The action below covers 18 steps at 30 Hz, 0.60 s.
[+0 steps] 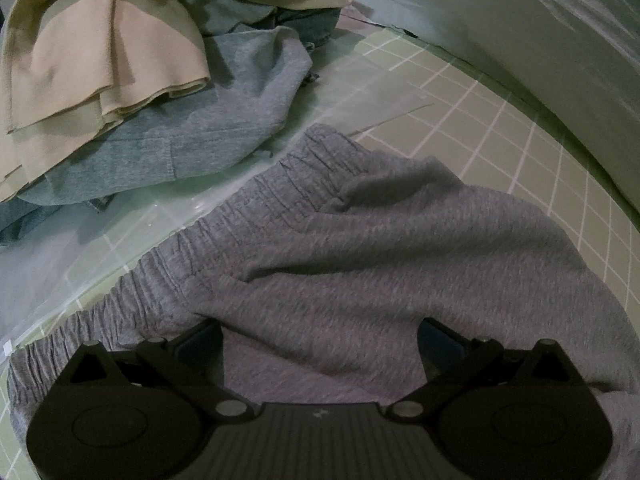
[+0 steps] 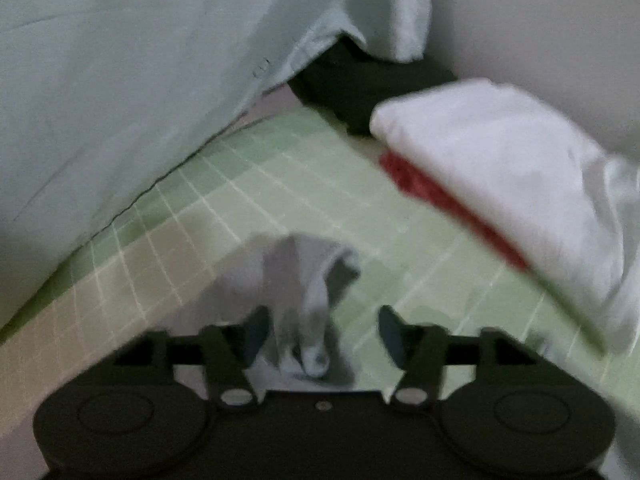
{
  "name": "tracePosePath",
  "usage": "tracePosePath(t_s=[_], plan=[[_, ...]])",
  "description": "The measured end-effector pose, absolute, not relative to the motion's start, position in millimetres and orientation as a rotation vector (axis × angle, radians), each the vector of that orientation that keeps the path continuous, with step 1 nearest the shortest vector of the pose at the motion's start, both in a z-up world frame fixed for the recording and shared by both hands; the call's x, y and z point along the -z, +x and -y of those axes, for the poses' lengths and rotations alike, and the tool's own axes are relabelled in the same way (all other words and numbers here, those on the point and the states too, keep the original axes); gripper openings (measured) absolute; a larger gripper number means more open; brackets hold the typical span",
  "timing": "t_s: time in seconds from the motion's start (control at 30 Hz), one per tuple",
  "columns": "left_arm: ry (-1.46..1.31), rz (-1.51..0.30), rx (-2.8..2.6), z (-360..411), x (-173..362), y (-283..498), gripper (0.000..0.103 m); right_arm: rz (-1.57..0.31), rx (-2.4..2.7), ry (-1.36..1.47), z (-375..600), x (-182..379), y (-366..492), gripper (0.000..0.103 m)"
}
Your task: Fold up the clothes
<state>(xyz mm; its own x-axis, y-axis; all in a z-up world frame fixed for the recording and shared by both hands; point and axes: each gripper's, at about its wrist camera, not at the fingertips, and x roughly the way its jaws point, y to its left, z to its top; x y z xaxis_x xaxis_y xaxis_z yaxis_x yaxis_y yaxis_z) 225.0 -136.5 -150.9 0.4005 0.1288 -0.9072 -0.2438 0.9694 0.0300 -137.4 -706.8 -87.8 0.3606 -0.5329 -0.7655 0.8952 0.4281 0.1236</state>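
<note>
Left tool [image 1: 320, 334]: my fingers are spread over the grey pants [image 1: 380, 248] on the table [image 1: 500, 136].
Right tool [image 2: 322, 328]: spread around the pants' bunched end [image 2: 312, 280].
Technique: I should pinch both, then pull flat.

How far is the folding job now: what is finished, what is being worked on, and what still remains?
Done: a white folded piece lies on a red one, beside a dark item. In hand: the grey sweatpants are spread on the green grid mat, with the left gripper and right gripper both open over grey cloth. Left: the unfolded heap, beige cloth on a grey garment.
</note>
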Motion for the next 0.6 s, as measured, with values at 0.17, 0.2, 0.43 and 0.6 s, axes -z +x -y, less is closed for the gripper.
tracePosePath(t_s=[0.17,0.2,0.43,0.6], plan=[[-0.111,-1.135,-0.231,134.9,150.8,225.1,0.103,-0.767,1.061,0.622,712.9,111.6,-137.6,0.084],[-0.111,-1.134,-0.231,134.8,150.8,225.0,0.103,-0.771,1.062,0.624,714.4,113.7,-137.2,0.084],[-0.114,-1.138,-0.233,134.3,150.0,225.4,0.103,-0.748,0.892,0.623,726.7,108.6,-112.9,0.003],[-0.113,-1.128,-0.233,133.9,150.3,223.5,0.103,-0.61,0.799,0.518,743.3,52.9,-81.6,0.003]])
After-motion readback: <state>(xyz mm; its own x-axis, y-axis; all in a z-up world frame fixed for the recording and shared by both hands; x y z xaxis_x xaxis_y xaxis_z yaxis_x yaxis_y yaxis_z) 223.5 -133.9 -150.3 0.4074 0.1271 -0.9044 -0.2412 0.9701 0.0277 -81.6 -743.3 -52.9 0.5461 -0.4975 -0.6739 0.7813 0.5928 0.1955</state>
